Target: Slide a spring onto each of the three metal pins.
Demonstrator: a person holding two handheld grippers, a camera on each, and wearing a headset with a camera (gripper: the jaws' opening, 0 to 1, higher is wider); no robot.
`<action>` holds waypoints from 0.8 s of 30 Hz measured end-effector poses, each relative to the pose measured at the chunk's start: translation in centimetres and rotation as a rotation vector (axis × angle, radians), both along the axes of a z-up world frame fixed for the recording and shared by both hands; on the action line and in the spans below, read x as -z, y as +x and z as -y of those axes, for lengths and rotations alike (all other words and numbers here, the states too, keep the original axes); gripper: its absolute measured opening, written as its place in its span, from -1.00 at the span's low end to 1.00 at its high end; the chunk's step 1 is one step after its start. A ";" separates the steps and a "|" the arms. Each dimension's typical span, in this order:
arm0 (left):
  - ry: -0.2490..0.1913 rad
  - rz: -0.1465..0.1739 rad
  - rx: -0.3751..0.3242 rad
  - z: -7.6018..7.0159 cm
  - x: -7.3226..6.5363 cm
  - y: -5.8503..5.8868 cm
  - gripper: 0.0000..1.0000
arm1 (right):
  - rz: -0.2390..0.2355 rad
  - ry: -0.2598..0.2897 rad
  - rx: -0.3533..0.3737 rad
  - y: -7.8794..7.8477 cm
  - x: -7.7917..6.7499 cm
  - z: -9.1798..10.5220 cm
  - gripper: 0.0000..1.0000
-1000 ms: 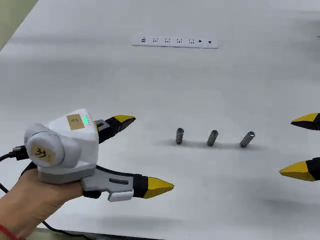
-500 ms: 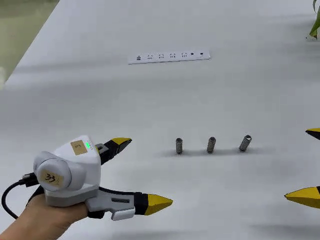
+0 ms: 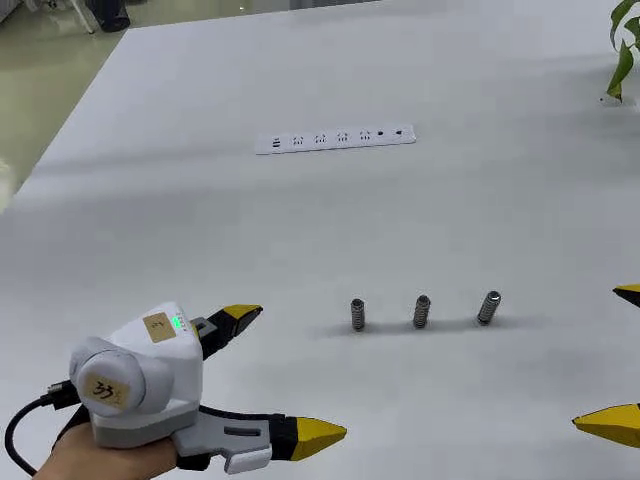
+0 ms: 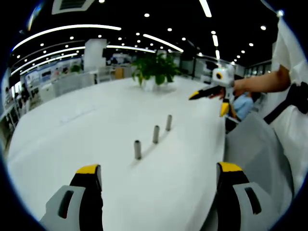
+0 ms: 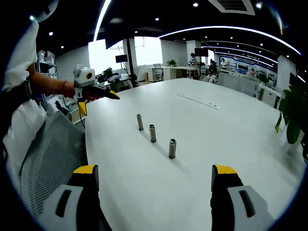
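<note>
Drawn back from pins, right tongs cut off at edge, spread

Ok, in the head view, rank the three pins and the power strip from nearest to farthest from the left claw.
From the left claw:
1. Left pin, just to the claw's right.
2. Middle pin, centre of the row.
3. Right pin, the row's far end.
4. Power strip, far back, beyond the row.
</note>
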State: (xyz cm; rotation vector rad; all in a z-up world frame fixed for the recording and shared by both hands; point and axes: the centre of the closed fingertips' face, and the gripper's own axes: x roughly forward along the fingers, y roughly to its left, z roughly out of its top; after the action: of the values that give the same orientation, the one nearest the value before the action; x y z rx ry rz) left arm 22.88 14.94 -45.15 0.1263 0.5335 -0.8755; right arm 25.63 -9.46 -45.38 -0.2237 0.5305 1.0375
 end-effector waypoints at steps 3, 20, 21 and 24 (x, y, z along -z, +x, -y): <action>0.004 0.000 0.007 0.1 0.1 0.0 1.00 | 0.002 0.000 0.000 0.0 -0.1 0.0 0.97; 0.000 0.005 0.019 0.3 0.0 -0.1 1.00 | 0.008 -0.005 0.000 -0.1 -0.3 0.0 0.96; -0.001 0.005 0.019 0.3 0.0 -0.1 1.00 | 0.008 -0.005 -0.001 -0.1 -0.3 -0.1 0.96; -0.001 0.006 0.021 0.3 0.0 -0.1 1.00 | 0.010 -0.004 -0.001 -0.1 -0.4 -0.1 0.96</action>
State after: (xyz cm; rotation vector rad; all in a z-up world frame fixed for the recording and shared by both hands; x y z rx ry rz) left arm 22.79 14.63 -45.15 0.1338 0.5275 -0.8953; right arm 25.52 -9.36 -45.01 -0.2321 0.5238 1.0360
